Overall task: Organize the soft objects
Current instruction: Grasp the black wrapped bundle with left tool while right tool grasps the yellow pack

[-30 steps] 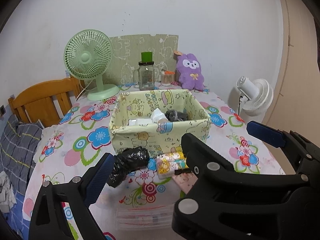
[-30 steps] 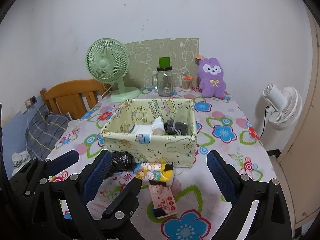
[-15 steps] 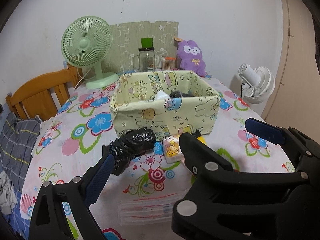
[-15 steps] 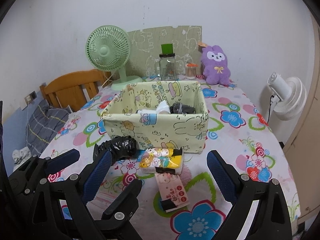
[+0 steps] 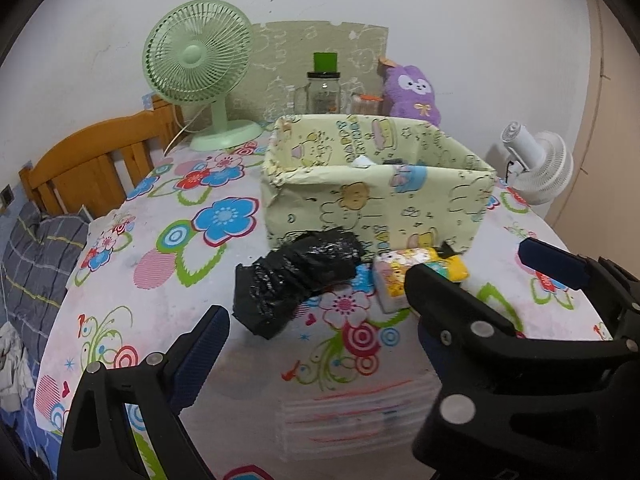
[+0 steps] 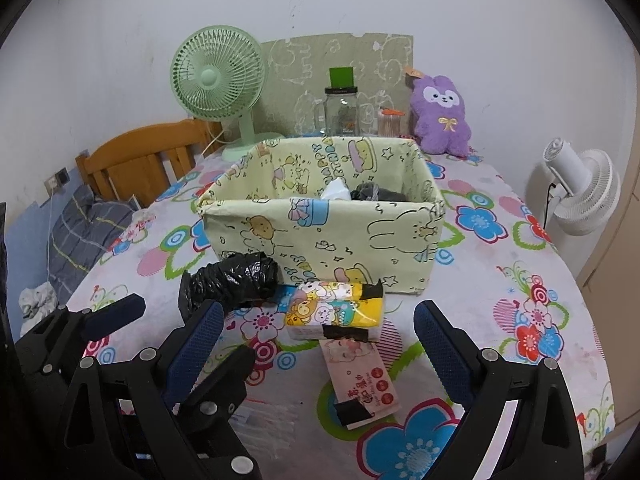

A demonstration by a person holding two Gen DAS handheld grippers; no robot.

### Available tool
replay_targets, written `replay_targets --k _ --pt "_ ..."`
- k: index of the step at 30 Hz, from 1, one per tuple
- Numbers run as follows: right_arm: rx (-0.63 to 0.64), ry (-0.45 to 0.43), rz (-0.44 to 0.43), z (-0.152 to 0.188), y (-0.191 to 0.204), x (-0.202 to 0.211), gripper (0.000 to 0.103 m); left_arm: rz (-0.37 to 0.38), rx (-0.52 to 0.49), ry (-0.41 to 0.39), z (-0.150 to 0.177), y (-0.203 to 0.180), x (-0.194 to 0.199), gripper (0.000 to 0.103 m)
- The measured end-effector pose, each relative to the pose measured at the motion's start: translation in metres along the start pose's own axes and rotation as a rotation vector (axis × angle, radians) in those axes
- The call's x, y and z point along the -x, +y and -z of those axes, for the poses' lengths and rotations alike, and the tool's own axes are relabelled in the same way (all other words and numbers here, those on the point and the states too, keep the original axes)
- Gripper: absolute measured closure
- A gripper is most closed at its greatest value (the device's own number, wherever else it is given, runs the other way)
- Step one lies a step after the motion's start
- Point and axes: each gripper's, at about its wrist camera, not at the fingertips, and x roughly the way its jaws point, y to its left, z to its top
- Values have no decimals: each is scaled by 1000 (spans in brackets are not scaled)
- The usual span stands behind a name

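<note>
White tissue and dark item are seen in pale-yellow cartoon-print fabric box (image 6: 320, 236); crumpled black plastic bag (image 5: 296, 276), yellow cartoon tissue pack (image 6: 334, 308) & pink wipes packet (image 6: 362, 380) are left outside. Left gripper (image 5: 316, 352) & right gripper (image 6: 316, 352) are held wide apart, nothing gripped.

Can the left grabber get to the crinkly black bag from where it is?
Probably yes. The left gripper is open, and the black bag lies on the tablecloth just ahead of its fingers with nothing between them. The yellow tissue pack sits beside the bag, not in the way.

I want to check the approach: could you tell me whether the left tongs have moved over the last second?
Yes. In the left wrist view the fabric box and black plastic bundle loom larger and the box's inside is less visible, so the left tongs have moved forward and lower, towards the bundle.
</note>
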Motion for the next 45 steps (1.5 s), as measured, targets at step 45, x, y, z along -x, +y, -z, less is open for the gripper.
replay_targets --k 45 --pt "-61 148 12 -15 -6 -77 5 -23 -67 97 -22 17 -78 35"
